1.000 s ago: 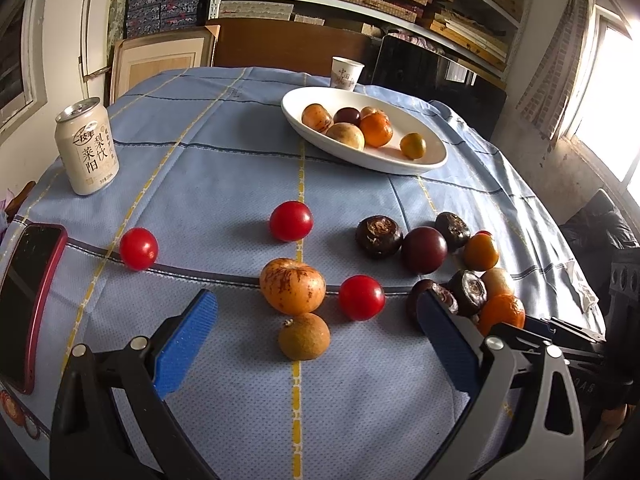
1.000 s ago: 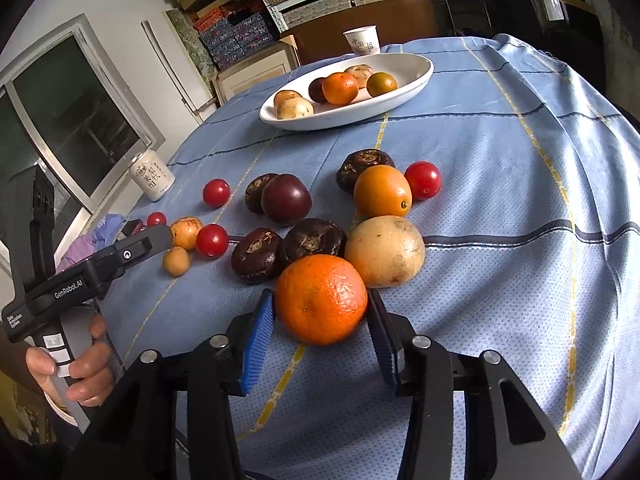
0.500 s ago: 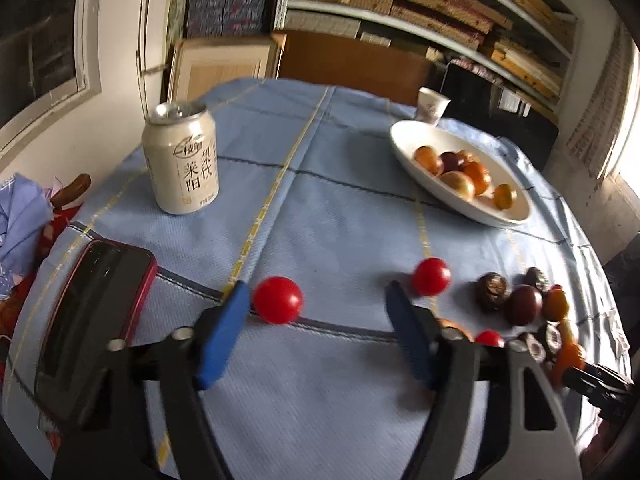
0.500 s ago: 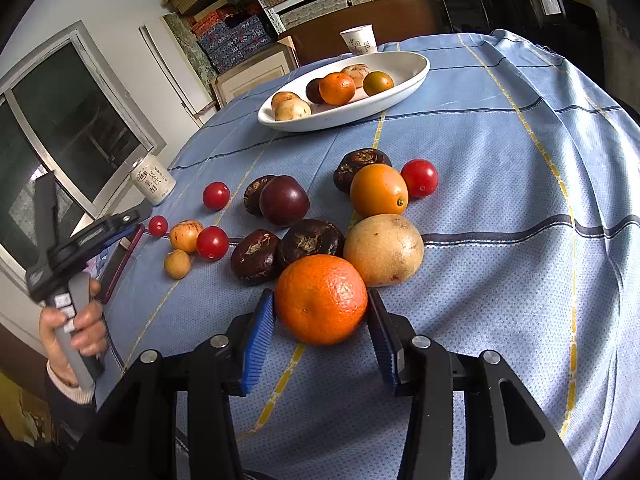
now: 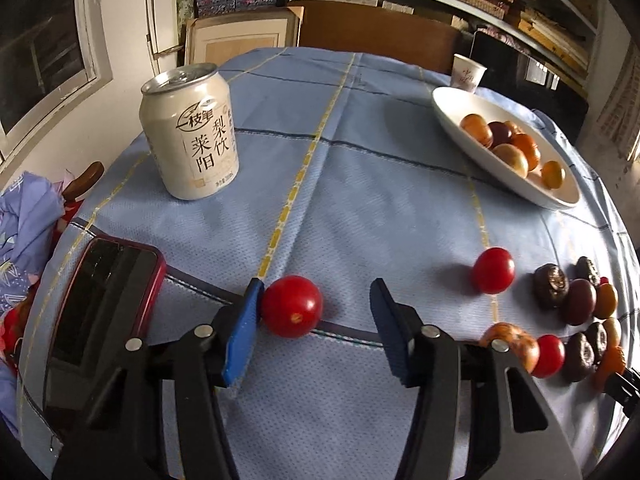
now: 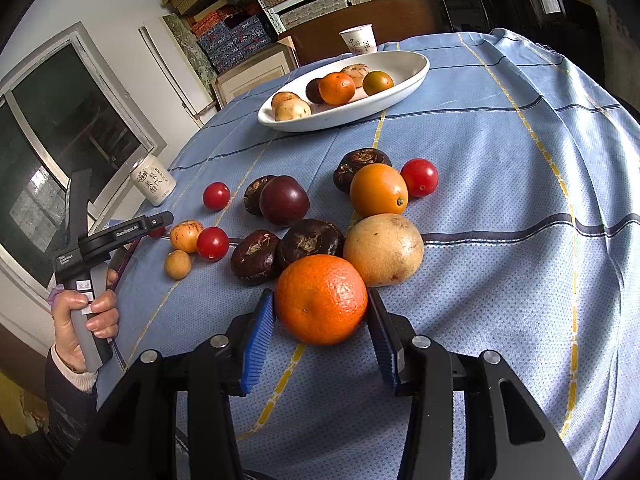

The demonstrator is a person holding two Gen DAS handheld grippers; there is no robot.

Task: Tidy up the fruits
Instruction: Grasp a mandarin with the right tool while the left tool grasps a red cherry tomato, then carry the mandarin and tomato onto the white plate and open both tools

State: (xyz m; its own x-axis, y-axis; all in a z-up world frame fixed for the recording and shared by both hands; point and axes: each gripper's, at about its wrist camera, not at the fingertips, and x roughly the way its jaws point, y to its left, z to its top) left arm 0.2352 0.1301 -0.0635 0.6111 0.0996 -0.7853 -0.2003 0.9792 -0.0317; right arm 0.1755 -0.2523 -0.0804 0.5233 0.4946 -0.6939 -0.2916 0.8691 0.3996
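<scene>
Our left gripper (image 5: 316, 316) is spread around a tomato (image 5: 291, 306) near the tabletop's left edge; the tomato touches the left pad, off-centre. Our right gripper (image 6: 321, 330) brackets the orange (image 6: 321, 299), jaws barely apart from it.

- Daylight, fairly bright; soft shadows lie left of the red tomato (image 5: 493, 270) in left wrist view.
- Strong fisheye bending, dark vignette at corners in both views.
- White oval dish (image 6: 404, 92) and tablecloth (image 6: 500, 152) sharp; far shelves slightly soft.
</scene>
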